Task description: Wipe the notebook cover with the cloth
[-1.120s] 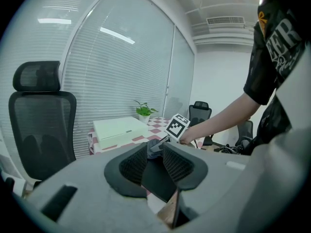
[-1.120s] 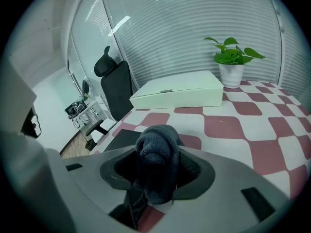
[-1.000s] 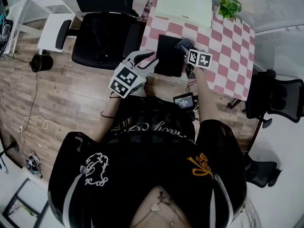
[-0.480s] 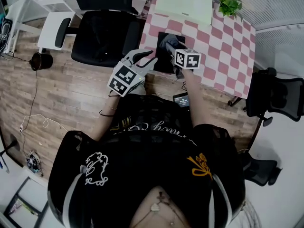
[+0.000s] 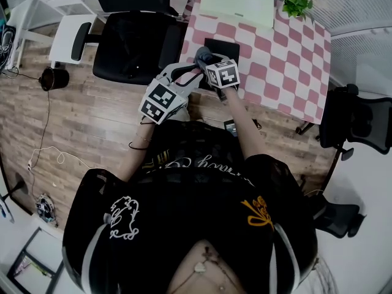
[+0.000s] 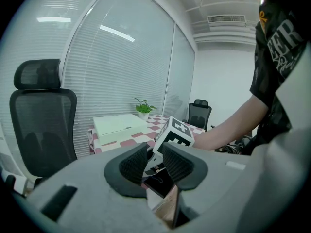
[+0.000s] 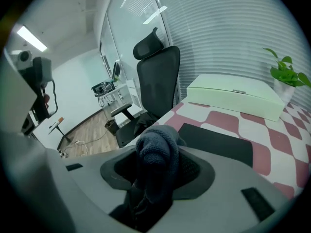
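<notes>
**Cloth at the cover's near-left edge, stroke to run away and right**

Left side first: my left gripper hangs just off the table's near edge, jaws parted by a narrow gap with nothing clamped between them; through that gap I see only the other gripper's marker cube and a dark strip of the notebook. It is idle, and I judge it could steady the cover's near edge if the book starts to slide.

To its right, the right gripper is closed on the cloth, a dark blue wad that bulges up and forward past the pads; the grip looks firm. The notebook, black and flat on the checked table, lies ahead of these jaws and off to their right; the wad sits at its near-left edge. Whether it is pressing on the cover, I cannot tell.

For a good wipe, I judge: tip the jaws down so the wad, not the pads, meets the cover; press lightly; run straight strokes to the far-right corner, overlapping each pass; stay short of the pale green box beyond the book's far side, and well away from the plant at the far right.
</notes>
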{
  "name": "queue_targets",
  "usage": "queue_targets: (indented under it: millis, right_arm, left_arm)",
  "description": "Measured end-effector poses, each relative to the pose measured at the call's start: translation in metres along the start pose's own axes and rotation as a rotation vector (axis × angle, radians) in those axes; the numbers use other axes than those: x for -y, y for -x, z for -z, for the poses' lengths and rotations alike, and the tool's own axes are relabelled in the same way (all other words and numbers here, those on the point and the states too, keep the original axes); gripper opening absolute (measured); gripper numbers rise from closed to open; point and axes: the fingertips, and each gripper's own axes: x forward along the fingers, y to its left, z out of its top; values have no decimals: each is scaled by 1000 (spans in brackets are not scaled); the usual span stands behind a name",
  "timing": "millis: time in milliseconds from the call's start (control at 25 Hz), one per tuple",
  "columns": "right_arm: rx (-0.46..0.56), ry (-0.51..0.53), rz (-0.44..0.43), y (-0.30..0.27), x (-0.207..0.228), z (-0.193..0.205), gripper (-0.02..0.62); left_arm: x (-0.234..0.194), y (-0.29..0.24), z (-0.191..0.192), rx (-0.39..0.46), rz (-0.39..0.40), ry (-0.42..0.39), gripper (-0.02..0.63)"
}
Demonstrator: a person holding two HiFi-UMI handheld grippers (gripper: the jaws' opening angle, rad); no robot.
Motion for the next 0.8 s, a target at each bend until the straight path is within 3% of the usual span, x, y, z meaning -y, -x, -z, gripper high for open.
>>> queue_targets:
  millis: [800]
  right_arm:
    - [27,-163,173,75,95,46,169]
  left_arm:
    - [6,2,-1,7,27,-8,100]
